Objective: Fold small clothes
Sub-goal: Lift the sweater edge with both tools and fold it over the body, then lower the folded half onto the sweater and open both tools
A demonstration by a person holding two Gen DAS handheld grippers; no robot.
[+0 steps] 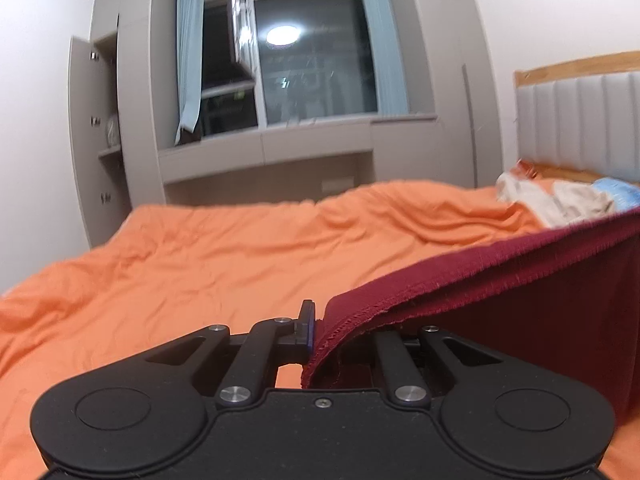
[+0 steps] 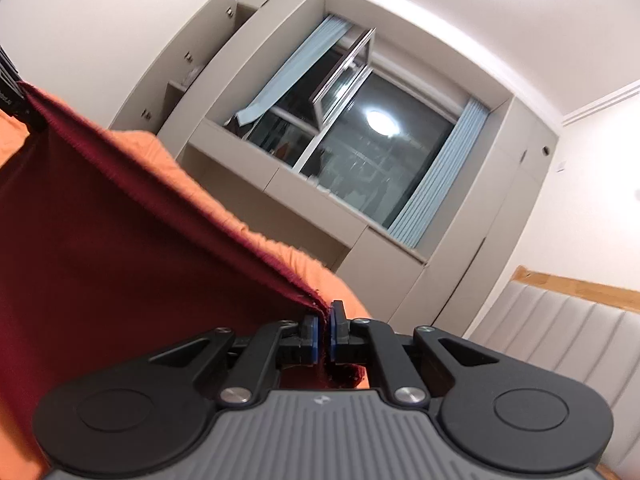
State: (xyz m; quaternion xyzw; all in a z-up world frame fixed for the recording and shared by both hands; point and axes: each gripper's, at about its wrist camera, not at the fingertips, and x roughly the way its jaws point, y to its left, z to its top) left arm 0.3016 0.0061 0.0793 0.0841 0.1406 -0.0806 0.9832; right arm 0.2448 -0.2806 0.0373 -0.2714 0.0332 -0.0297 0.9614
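Maroon cloth (image 1: 520, 280) with a stitched hem hangs stretched above the orange bed (image 1: 200, 260). Left gripper (image 1: 320, 332) and right gripper (image 2: 324, 336) each pinch one corner, right one rolled sideways.

Left claw's (image 1: 320, 328) right finger under maroon cloth (image 1: 500, 280)

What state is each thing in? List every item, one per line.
dark red garment: lifted off the bed, stretched between both grippers.
left gripper: jaws shut on one corner of the garment.
right gripper: jaws shut on the other corner.
orange bedcover: spread over the bed, wrinkled.
window sash: swung open.
curtains: drawn to the sides.
cabinet door: open.
clothes pile: unfolded near the headboard.
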